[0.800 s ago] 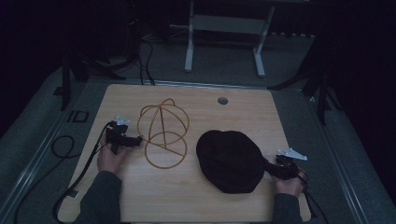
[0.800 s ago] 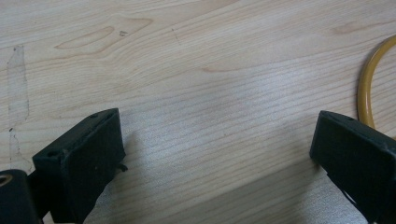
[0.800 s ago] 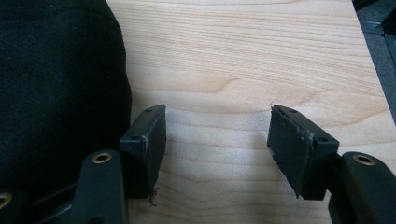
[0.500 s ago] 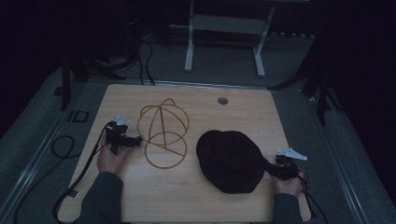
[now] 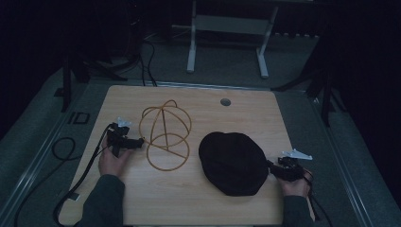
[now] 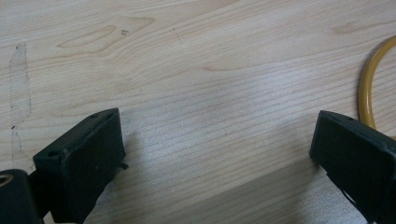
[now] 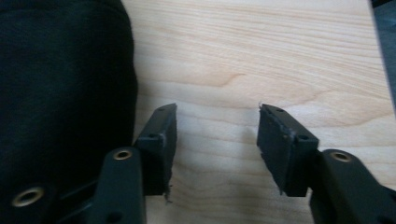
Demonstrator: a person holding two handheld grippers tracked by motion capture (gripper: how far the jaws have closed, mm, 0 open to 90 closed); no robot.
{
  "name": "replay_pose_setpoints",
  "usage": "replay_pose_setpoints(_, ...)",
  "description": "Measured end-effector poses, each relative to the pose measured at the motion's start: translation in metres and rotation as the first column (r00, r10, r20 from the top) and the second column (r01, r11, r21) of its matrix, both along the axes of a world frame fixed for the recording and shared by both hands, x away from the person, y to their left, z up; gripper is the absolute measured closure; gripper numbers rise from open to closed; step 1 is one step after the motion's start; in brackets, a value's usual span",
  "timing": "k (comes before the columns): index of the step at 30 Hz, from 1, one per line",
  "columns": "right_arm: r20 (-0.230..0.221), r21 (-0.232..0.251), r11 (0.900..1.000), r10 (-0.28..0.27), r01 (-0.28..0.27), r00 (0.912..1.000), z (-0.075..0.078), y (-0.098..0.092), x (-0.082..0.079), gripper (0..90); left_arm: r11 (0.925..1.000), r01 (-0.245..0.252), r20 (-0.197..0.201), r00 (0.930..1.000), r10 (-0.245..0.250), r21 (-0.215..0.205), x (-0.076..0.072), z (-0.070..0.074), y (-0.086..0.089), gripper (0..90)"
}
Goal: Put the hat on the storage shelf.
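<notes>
Your right gripper (image 7: 212,140) stands spread over bare wood with nothing between its jaws, just beside the black hat (image 5: 232,162) lying flat on the table (image 5: 246,111); your left gripper (image 6: 212,154) is spread wide beside the yellow wire stand (image 5: 165,137). Close now and you may pinch only air, or nudge the soft brim away, since the hat sits off to one side
</notes>
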State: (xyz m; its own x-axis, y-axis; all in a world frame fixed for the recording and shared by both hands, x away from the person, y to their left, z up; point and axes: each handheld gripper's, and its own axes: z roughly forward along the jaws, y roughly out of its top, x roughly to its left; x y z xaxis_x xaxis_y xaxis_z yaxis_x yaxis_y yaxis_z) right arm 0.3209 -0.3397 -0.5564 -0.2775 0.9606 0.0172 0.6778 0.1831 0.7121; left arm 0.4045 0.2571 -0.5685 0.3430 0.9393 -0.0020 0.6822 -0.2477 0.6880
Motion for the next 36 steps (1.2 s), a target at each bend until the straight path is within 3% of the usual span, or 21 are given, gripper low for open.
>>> replay_pose_setpoints(2,-0.029,0.039,0.999,0.025,-0.024,0.9993,0.003,-0.002,0.001,51.3,1.0000,0.000,0.000,1.0000,0.000,0.001,0.000,0.000,0.000,2.6)
replay_pose_setpoints(4,-0.036,0.042,0.999,0.034,-0.033,0.9988,0.004,-0.003,0.002,51.3,1.0000,0.000,0.000,1.0000,0.000,0.001,0.000,0.000,0.000,2.6)
replay_pose_setpoints(7,-0.040,0.024,0.998,0.060,-0.059,0.9974,0.008,-0.002,0.002,50.9,1.0000,0.000,0.000,1.0000,0.000,0.001,0.000,0.000,0.000,2.6)
replay_pose_setpoints(13,-0.013,-0.023,0.991,0.131,-0.131,0.9913,0.037,0.005,0.003,48.0,1.0000,0.000,0.000,1.0000,0.000,0.000,0.000,0.000,0.000,2.6)
replay_pose_setpoints(17,-0.026,-0.051,0.982,0.182,-0.183,0.9829,0.050,0.011,0.008,46.9,1.0000,-0.001,0.000,1.0000,0.001,-0.001,0.000,0.000,0.000,2.6)
replay_pose_setpoints(25,-0.056,-0.051,0.967,0.247,-0.250,0.9673,0.066,0.020,0.022,44.1,1.0000,-0.001,-0.001,1.0000,0.001,-0.002,0.000,0.000,0.000,2.6)
replay_pose_setpoints(30,-0.086,-0.079,0.944,0.313,-0.320,0.9457,0.078,0.031,0.032,43.4,1.0000,-0.001,-0.001,1.0000,0.001,-0.002,0.000,0.000,0.000,2.6)
replay_pose_setpoints(36,-0.090,-0.084,0.929,0.354,-0.361,0.9310,0.087,0.039,0.044,43.5,1.0000,-0.001,0.000,1.0000,0.001,-0.001,0.000,0.000,0.000,2.6)
